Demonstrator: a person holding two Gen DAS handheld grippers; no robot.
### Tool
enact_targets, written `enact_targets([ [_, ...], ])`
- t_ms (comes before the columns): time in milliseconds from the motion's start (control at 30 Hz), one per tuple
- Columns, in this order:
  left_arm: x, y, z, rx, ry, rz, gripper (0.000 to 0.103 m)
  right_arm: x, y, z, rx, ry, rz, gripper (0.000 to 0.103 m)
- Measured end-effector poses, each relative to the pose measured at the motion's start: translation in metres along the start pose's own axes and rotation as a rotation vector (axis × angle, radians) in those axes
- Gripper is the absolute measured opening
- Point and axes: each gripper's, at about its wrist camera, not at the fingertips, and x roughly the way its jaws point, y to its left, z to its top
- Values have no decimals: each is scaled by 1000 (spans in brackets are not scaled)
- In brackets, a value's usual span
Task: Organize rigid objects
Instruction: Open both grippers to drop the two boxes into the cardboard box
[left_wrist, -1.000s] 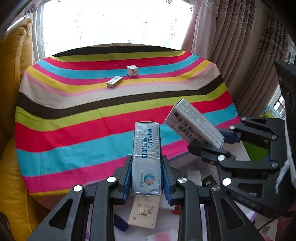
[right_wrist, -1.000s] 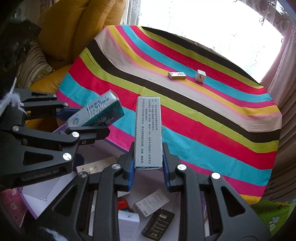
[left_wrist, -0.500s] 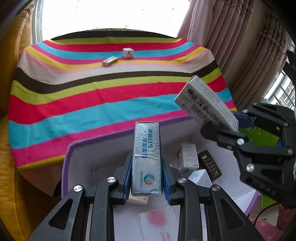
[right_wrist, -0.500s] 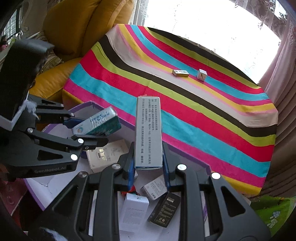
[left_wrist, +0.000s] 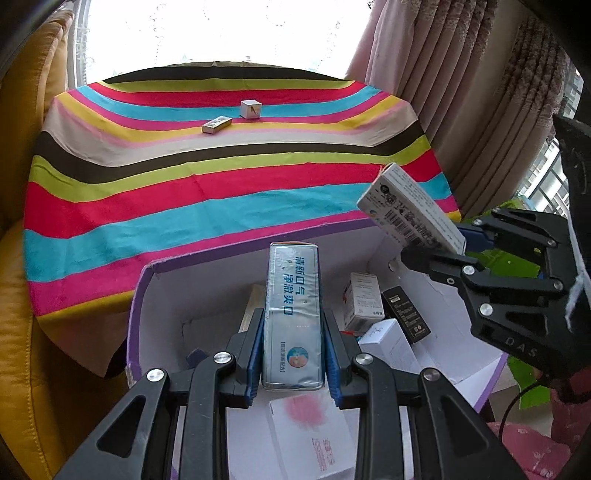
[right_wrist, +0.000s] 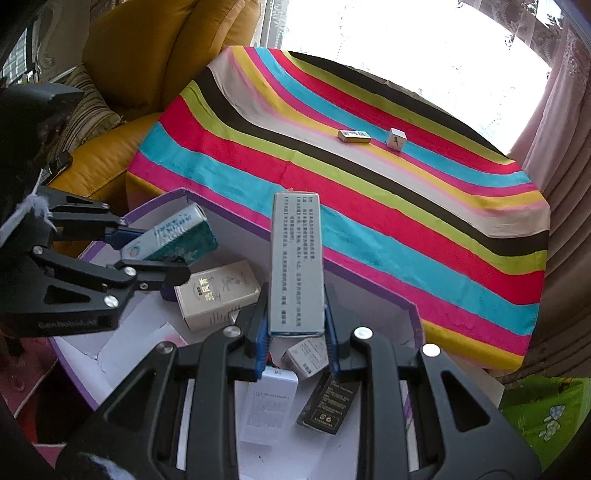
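Observation:
My left gripper (left_wrist: 293, 354) is shut on a long silver-blue box (left_wrist: 293, 317) with blue Chinese print, held over the open purple-rimmed white bin (left_wrist: 155, 314). The same box shows teal in the right wrist view (right_wrist: 173, 236). My right gripper (right_wrist: 295, 325) is shut on a long grey-white box (right_wrist: 297, 262), also over the bin (right_wrist: 413, 314); it shows in the left wrist view (left_wrist: 410, 208). Several small boxes lie inside the bin. Two small boxes, a flat one (left_wrist: 217, 124) and a cube (left_wrist: 250, 109), sit far back on the striped tablecloth.
The striped table (left_wrist: 184, 192) lies beyond the bin. A yellow sofa (left_wrist: 33, 332) is at the left, pink curtains (left_wrist: 480, 110) at the right. In the bin are a beige box (right_wrist: 216, 291), a black box (right_wrist: 328, 402) and white boxes (left_wrist: 393, 343).
Both grippers have pulled back from the table with their boxes and now hang over the bin, whose inside has come fully into view.

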Motion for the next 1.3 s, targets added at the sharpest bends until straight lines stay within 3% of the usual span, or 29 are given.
enact_targets([
  [633, 4, -10, -23, 32, 65, -10, 31, 1, 10, -28, 29, 46, 61, 29],
  [667, 6, -10, -24, 25, 76, -8, 32, 0, 10, -28, 34, 47, 72, 31],
  [733, 8, -8, -25, 11, 88, 1, 51, -1, 10, -29, 46, 46, 84, 38],
  [800, 9, -4, -26, -10, 99, 6, 59, -2, 11, -29, 42, 46, 82, 48],
  [867, 8, -1, -25, -26, 97, 4, 59, -2, 11, -29, 39, 44, 77, 58],
  [1167, 7, -2, -25, -37, 97, 1, 60, -2, 11, -28, 38, 46, 76, 63],
  [1300, 9, 1, -26, -48, 99, 2, 65, 0, 10, -29, 36, 50, 81, 64],
])
